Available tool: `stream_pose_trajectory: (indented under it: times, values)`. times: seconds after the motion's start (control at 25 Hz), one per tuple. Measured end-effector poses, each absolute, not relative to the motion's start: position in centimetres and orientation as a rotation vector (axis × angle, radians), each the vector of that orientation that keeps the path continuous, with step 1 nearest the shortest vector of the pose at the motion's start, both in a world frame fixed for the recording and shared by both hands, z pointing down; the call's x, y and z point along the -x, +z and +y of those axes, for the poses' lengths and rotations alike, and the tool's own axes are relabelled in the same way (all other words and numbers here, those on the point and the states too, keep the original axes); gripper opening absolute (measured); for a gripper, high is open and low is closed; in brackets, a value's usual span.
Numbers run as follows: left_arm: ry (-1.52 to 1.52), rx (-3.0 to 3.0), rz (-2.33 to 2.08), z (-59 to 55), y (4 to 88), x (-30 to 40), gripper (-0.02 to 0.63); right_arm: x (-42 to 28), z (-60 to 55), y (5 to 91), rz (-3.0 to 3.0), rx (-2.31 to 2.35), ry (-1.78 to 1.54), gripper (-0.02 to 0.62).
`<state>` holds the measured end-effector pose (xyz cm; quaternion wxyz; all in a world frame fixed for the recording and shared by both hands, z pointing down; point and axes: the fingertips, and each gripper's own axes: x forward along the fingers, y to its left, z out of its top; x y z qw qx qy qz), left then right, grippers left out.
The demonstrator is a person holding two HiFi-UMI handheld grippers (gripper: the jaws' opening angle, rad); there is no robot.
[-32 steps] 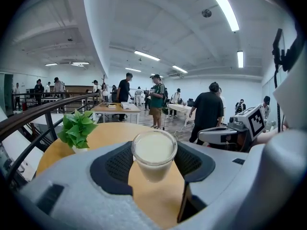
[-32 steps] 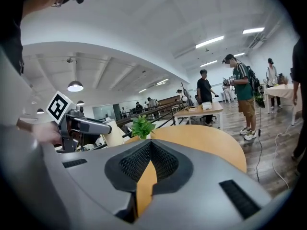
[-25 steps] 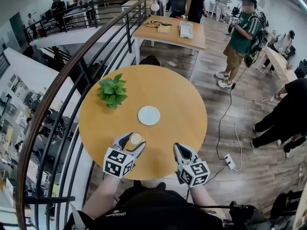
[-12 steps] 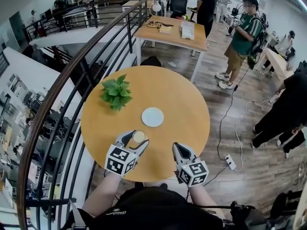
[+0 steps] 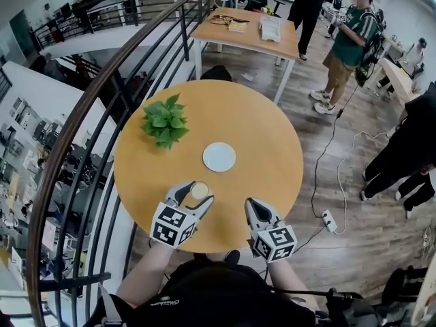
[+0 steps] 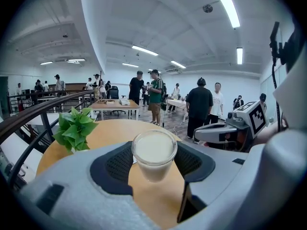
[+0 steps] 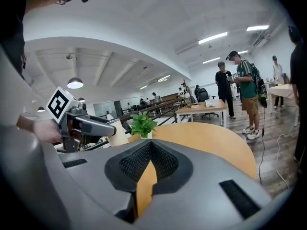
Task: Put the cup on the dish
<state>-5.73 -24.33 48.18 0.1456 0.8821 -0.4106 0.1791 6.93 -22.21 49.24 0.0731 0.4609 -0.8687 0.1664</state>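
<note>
A small clear cup (image 5: 199, 191) of pale milky liquid sits between the jaws of my left gripper (image 5: 193, 195), near the front of the round wooden table (image 5: 272, 148). In the left gripper view the cup (image 6: 154, 153) is pinched between the two dark pads and its base shows above the tabletop. The white dish (image 5: 219, 157) lies flat at the table's middle, a short way beyond the cup. My right gripper (image 5: 251, 207) hovers at the front right with its jaws together and nothing in them (image 7: 149, 150).
A potted green plant (image 5: 163, 122) stands on the table's left, beside the dish. A black railing (image 5: 102, 107) curves round the left side over a drop. Another table (image 5: 248, 33) and several standing people are further back; a cable and power strip (image 5: 328, 218) lie on the floor.
The head view has shifted a little. Both grippers stay much as they were, the left one with the cup in it. People in the background have walked on.
</note>
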Motion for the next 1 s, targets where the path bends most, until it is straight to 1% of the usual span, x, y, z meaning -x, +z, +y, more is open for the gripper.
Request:
stream_pose_trajectory:
  times: [0.24,0.6,1.0]
  values:
    - [0.552,-2.503,-1.162,-26.7,49.6,6.0,0.267,-6.4,-24.7,49.9,-2.588,-1.372,0.533,-0.002]
    - [0.644,-2.428,-1.104,-27.3,55.7,5.0,0.267,-6.7,-24.5,56.1,-2.483,-1.333,0.704,-0.002]
    - [0.622,-2.371,-1.073,-30.1,58.5,4.6,0.267,-6.6,-25.4,58.0,-2.450,-1.315,0.742,-0.002]
